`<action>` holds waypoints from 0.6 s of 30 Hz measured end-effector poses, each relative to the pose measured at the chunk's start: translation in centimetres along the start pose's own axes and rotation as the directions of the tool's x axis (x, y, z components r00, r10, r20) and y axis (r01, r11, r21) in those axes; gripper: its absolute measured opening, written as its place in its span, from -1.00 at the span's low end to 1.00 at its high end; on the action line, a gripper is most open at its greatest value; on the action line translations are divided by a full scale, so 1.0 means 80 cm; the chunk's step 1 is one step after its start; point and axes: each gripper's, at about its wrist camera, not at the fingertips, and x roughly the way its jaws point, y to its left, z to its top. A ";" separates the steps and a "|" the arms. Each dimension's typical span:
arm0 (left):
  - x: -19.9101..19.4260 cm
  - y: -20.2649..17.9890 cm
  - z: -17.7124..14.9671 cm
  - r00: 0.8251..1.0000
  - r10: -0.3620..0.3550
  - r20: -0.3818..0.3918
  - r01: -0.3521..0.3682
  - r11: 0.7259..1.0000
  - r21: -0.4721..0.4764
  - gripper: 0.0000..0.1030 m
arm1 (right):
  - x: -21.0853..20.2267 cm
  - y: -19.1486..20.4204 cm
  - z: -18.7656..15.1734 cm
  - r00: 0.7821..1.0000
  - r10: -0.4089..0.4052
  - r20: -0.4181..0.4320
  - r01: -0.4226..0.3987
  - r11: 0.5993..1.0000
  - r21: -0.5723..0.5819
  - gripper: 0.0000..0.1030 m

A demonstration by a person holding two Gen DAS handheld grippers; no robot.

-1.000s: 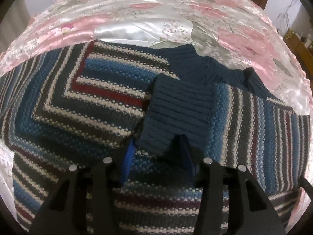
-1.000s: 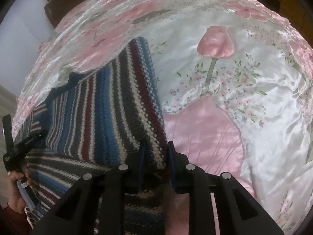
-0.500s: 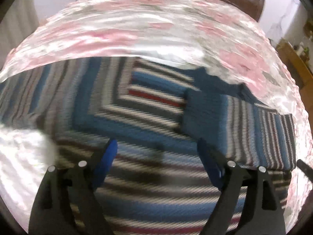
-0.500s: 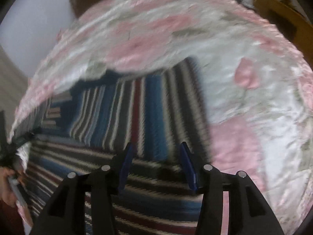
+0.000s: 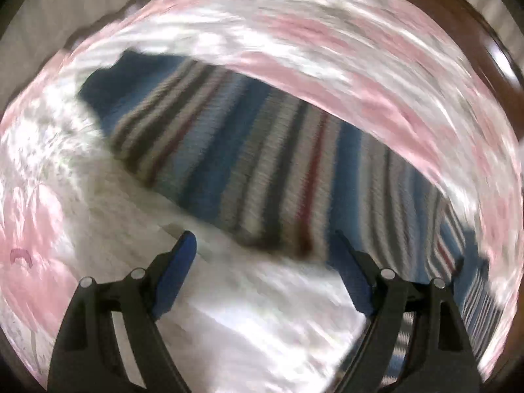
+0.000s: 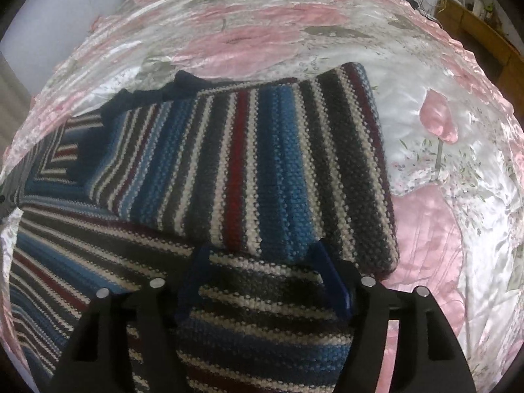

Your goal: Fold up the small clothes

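Observation:
A knitted sweater (image 6: 262,170) with blue, dark grey, white and red stripes lies on the bed, its right sleeve folded across the body. My right gripper (image 6: 262,265) hovers open just above the sweater's lower part, nothing between its blue pads. In the blurred left wrist view the sweater (image 5: 262,163) runs across the middle, its navy cuff (image 5: 121,78) at the upper left. My left gripper (image 5: 265,262) is wide open over bare bedcover beside the sweater's near edge, holding nothing.
A shiny pink and white floral bedcover (image 6: 442,163) spreads around the sweater. A dark wooden headboard (image 5: 475,49) shows at the right of the left wrist view. Wooden furniture (image 6: 484,32) stands beyond the bed at the upper right.
Both grippers let go of the sweater and opened. The left one swung off to the sweater's left side, over the cover. The right one pulled back above the hem.

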 end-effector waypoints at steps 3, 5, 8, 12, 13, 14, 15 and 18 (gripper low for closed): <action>0.018 0.028 0.023 1.000 -0.005 -0.025 0.003 0.997 -0.071 0.61 | 0.004 0.008 -0.001 0.999 -0.034 0.002 0.034 0.999 -0.032 0.40; 0.029 0.046 0.034 0.999 -0.044 -0.028 0.040 0.990 -0.133 0.61 | 0.005 0.012 -0.002 0.999 -0.049 0.005 0.049 0.998 -0.044 0.41; 0.034 0.053 0.045 0.996 -0.095 0.003 0.093 0.977 -0.194 0.61 | 0.007 0.013 -0.003 0.999 -0.054 0.006 0.054 0.997 -0.052 0.42; 0.035 0.029 0.054 0.996 -0.082 0.023 0.085 0.983 -0.162 0.13 | 0.006 0.011 -0.004 0.999 -0.050 0.008 0.050 0.997 -0.051 0.42; 0.037 0.029 0.057 0.995 -0.093 0.025 0.095 0.983 -0.159 -0.02 | 0.006 0.011 -0.004 0.999 -0.048 0.009 0.049 0.998 -0.050 0.42; 0.038 0.028 0.058 0.995 -0.102 0.024 0.104 0.982 -0.158 -0.08 | 0.006 0.011 -0.004 0.999 -0.047 0.010 0.047 0.998 -0.050 0.42; 0.040 0.025 0.059 0.992 -0.122 0.023 0.125 0.979 -0.158 -0.34 | 0.006 0.011 -0.003 0.999 -0.046 0.010 0.046 0.998 -0.050 0.42; 0.039 0.024 0.059 0.984 -0.169 0.051 0.175 0.969 -0.173 -0.73 | 0.005 0.008 -0.002 0.999 -0.032 0.011 0.033 0.999 -0.044 0.42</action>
